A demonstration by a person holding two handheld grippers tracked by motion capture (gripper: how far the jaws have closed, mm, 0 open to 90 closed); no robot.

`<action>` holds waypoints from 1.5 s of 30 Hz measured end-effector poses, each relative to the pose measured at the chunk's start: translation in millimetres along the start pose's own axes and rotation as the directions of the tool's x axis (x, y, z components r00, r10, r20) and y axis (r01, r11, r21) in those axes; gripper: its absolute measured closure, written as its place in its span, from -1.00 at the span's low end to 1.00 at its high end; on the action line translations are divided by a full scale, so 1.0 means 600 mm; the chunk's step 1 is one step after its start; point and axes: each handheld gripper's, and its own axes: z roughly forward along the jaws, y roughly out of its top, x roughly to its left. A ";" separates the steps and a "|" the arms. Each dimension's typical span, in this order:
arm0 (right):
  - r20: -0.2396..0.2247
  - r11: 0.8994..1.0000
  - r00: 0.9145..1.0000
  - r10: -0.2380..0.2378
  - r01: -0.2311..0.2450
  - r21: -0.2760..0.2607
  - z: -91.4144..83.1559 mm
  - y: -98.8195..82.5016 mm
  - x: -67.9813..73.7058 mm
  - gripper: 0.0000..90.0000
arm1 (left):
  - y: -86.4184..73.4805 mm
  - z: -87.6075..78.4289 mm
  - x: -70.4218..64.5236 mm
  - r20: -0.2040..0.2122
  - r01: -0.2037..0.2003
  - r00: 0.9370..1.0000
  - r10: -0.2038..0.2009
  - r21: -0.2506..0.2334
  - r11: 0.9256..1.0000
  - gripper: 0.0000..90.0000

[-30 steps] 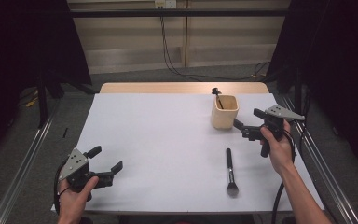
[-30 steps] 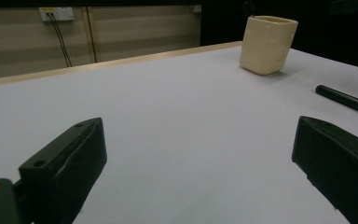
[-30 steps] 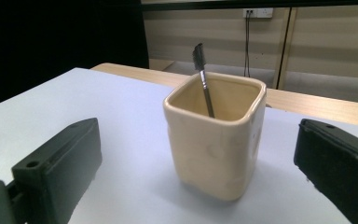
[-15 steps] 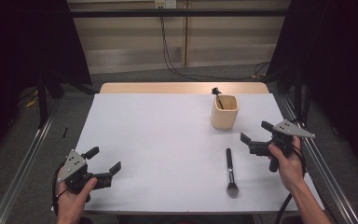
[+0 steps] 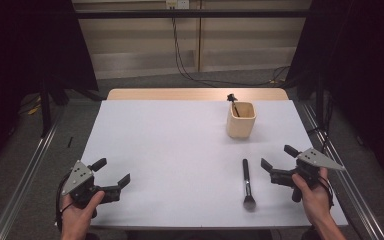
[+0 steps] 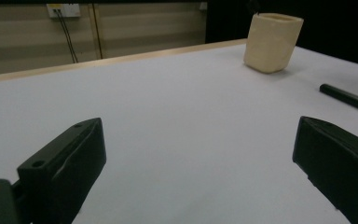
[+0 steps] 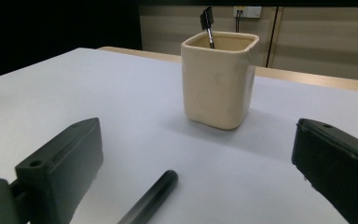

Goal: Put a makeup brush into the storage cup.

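Risking a push that rolls the brush (image 5: pixel 247 180) at lower right, right gripper (image 5: pixel 276 162) jaws wide, empty, beside it; left gripper (image 5: pixel 112 172) likewise open, empty

Dim room, dark at the sides; the white surface (image 5: pixel 180 150) is evenly lit from overhead, shadows soft, near tongs blurred.

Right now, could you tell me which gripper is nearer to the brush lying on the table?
Right. The right gripper sits just beside the brush; the left gripper is far across the table.
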 end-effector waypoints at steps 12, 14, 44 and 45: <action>0.001 1.000 1.000 0.013 -0.013 0.006 -0.024 -0.024 0.004 -0.97 | -0.002 -0.004 -0.006 0.026 0.001 1.000 -0.001 -0.021 1.000 -0.94; -0.003 1.000 1.000 0.021 -0.021 0.000 -0.026 -0.024 0.004 -0.97 | -0.002 -0.003 -0.008 0.030 -0.004 1.000 0.005 -0.019 1.000 -0.94; -0.069 1.000 0.997 0.026 -0.025 0.019 -0.006 -0.005 0.020 -0.99 | -0.009 -0.010 -0.004 0.015 -0.004 1.000 0.004 -0.003 1.000 -0.94; -0.074 0.999 0.997 0.027 -0.026 0.021 -0.004 -0.004 0.021 -0.99 | -0.008 -0.010 -0.003 0.014 -0.005 1.000 0.005 -0.002 1.000 -0.94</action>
